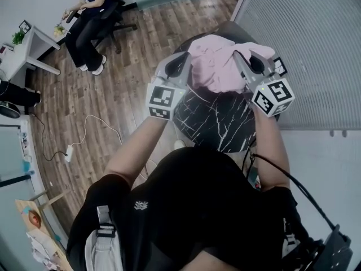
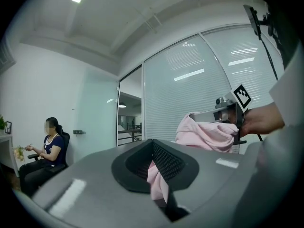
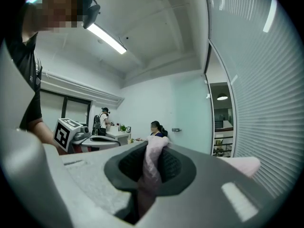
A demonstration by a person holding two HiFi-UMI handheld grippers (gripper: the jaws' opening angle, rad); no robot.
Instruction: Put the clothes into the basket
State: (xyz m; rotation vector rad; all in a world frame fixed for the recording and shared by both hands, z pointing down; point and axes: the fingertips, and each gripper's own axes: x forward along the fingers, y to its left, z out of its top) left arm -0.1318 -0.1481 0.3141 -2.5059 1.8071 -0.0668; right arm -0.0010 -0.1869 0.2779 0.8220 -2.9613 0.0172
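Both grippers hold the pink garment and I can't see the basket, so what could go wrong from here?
The left gripper and right gripper each pinch only a narrow fold of the pink garment; it might slip free. No basket shows in any view, so the drop may miss.

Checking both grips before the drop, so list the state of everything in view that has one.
pink garment, bunched, held up between both tongs
left tongs, shut on pink garment
right tongs, shut on pink garment
marbled table, standing beneath the garment
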